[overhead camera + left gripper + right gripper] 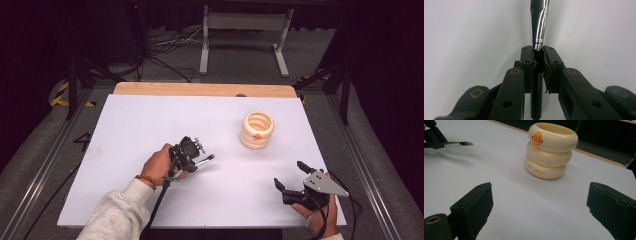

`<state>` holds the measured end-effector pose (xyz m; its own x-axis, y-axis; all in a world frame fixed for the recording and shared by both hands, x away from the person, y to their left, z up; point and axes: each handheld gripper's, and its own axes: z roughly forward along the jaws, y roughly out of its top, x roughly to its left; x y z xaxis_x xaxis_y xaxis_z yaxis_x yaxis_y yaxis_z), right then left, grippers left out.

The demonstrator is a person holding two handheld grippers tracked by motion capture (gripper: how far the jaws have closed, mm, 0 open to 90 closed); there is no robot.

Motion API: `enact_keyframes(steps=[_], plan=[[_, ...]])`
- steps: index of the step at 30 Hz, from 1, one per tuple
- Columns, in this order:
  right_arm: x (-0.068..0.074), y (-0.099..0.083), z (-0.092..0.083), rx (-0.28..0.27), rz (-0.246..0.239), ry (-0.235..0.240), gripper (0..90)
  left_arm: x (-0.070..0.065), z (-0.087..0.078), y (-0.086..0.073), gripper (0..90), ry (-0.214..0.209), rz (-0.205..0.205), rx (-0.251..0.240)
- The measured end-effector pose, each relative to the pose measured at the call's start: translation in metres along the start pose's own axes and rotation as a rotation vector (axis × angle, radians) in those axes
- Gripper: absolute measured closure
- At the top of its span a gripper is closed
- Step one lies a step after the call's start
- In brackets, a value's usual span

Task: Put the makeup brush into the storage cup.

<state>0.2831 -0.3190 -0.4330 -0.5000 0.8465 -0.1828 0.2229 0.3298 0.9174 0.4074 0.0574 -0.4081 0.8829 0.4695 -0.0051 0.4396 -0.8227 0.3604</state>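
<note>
My left gripper (pixel 196 161) (pixel 538 53) is shut on a slim brush (pixel 206 159) (pixel 539 25), held just above the white table (pixel 150 125) left of centre. The pads clamp the brush where its black handle meets the silver ferrule, and its dark tip points right toward a cream ringed cup (pixel 257 130) (pixel 551 152) with an orange duck bill. My right gripper (pixel 290 175) (pixel 539 202) stands open near the front right corner, nothing between its jaws, facing the cup. In the right gripper view the brush (pixel 459 143) and left gripper (pixel 432 137) show at the far left.
A wooden strip (pixel 200 89) runs along the table's far edge. Beyond it are a metal stand (pixel 245 30) and cables on the floor. Rails run along both sides of the table.
</note>
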Motion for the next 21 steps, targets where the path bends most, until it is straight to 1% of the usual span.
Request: enact_keyframes(steps=[2,3,5,6,7,8,9,10,11,12,13,14,15,17,18,19,21], plan=[[0.0,0.0,0.0,0.0,0.0,0.0,7.5,0.002,-0.007,-0.006,79.8,-0.009,-0.011,-0.044],[0.0,0.0,0.0,-0.002,0.001,0.001,7.5,0.003,-0.012,-0.01,79.7,-0.005,-0.022,-0.08],[0.0,0.0,0.0,-0.006,0.001,-0.001,7.5,0.004,-0.02,-0.016,79.7,0.003,-0.025,-0.116],[0.0,0.0,0.0,-0.006,0.001,-0.001,7.5,0.004,-0.02,-0.016,79.8,0.003,-0.025,-0.116],[-0.001,0.0,0.0,-0.004,0.006,-0.001,7.5,0.005,-0.026,-0.02,79.8,0.01,-0.03,-0.155],[-0.001,0.0,0.0,-0.004,0.007,0.0,7.5,0.005,-0.029,-0.023,79.8,0.008,-0.035,-0.181],[-0.001,0.0,0.0,-0.004,0.007,0.0,7.5,0.005,-0.029,-0.023,79.8,0.008,-0.035,-0.181],[-0.001,0.0,0.0,-0.004,0.01,-0.001,7.5,0.007,-0.031,-0.025,79.8,0.015,-0.043,-0.207],[-0.002,0.0,0.0,-0.005,0.013,-0.003,7.5,0.009,-0.034,-0.028,79.8,0.016,-0.053,-0.243],[-0.002,0.0,0.0,-0.005,0.013,-0.003,7.5,0.009,-0.034,-0.028,79.8,0.016,-0.053,-0.243],[-0.002,0.0,-0.001,-0.006,0.018,-0.005,7.5,0.01,-0.035,-0.029,79.8,0.018,-0.063,-0.259],[-0.003,0.0,-0.001,-0.007,0.021,-0.004,7.5,0.011,-0.038,-0.031,79.8,0.024,-0.067,-0.301],[-0.003,0.0,-0.001,-0.01,0.022,-0.005,7.5,0.011,-0.038,-0.031,79.8,0.024,-0.067,-0.301],[-0.003,0.0,-0.002,-0.015,0.023,-0.006,7.5,0.012,-0.042,-0.033,79.8,0.032,-0.071,-0.343],[-0.003,0.0,-0.002,-0.014,0.023,-0.009,7.5,0.011,-0.047,-0.034,79.8,0.038,-0.065,-0.397],[-0.003,0.0,-0.002,-0.014,0.026,-0.008,7.5,0.011,-0.049,-0.035,79.8,0.039,-0.066,-0.414],[-0.003,0.0,-0.003,-0.017,0.027,-0.006,7.5,0.01,-0.054,-0.037,79.8,0.054,-0.059,-0.462]])
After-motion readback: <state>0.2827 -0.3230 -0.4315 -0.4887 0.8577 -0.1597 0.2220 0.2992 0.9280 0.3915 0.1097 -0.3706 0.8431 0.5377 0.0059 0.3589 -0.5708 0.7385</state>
